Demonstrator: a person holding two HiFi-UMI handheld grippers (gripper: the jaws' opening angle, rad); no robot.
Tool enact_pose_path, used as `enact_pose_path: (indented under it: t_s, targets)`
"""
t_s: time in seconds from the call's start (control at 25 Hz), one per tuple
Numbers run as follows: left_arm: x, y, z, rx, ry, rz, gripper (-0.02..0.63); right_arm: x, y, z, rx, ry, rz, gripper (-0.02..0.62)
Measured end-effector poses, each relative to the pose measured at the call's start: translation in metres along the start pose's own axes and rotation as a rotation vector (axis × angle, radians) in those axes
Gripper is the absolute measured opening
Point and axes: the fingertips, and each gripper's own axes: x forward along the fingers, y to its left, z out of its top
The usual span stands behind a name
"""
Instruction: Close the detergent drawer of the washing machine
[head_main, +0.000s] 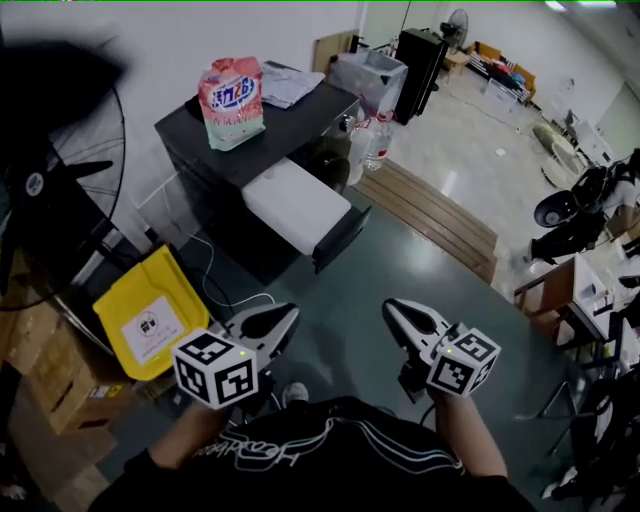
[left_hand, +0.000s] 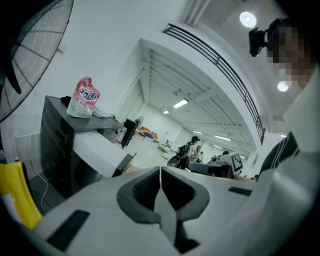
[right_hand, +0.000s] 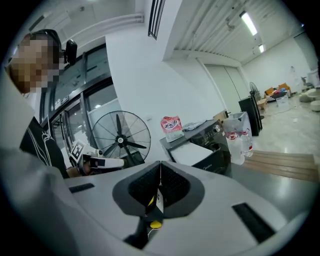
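Note:
A dark grey washing machine (head_main: 210, 150) stands ahead of me, seen from above. Its detergent drawer (head_main: 295, 205) is pulled far out, with a white body and a dark front panel (head_main: 342, 238). A pink detergent bag (head_main: 232, 100) stands on the machine's top. My left gripper (head_main: 288, 314) and right gripper (head_main: 391, 306) are held side by side near my body, well short of the drawer front, and both are shut on nothing. The left gripper view shows shut jaws (left_hand: 160, 171) and the drawer (left_hand: 97, 150) off to the left. The right gripper view shows shut jaws (right_hand: 160, 165) with the drawer (right_hand: 192, 152) ahead.
A large black fan (head_main: 50, 190) and a yellow bin (head_main: 150, 310) stand left of the machine, with cardboard boxes (head_main: 40, 360) below them. A water bottle (head_main: 378, 140) and a wooden platform (head_main: 440, 215) lie to the machine's right. Desks and chairs (head_main: 580, 230) fill the far right.

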Motion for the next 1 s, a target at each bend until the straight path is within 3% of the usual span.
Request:
enact_pose_path:
  t_s: [0.48, 0.68, 1.0]
  targets:
    - [0.049, 0.084, 0.021, 0.048, 0.030, 0.046, 0.031, 0.066, -0.082, -0.015, 0.012, 0.070, -0.096, 0.028]
    - [0.059, 0.107, 0.018, 0.011, 0.034, 0.086, 0.030, 0.094, -0.109, -0.026, -0.088, 0.148, -0.108, 0.028]
    - [0.072, 0.135, 0.023, -0.051, 0.018, 0.182, 0.030, 0.136, -0.153, -0.040, -0.113, 0.231, -0.052, 0.028]
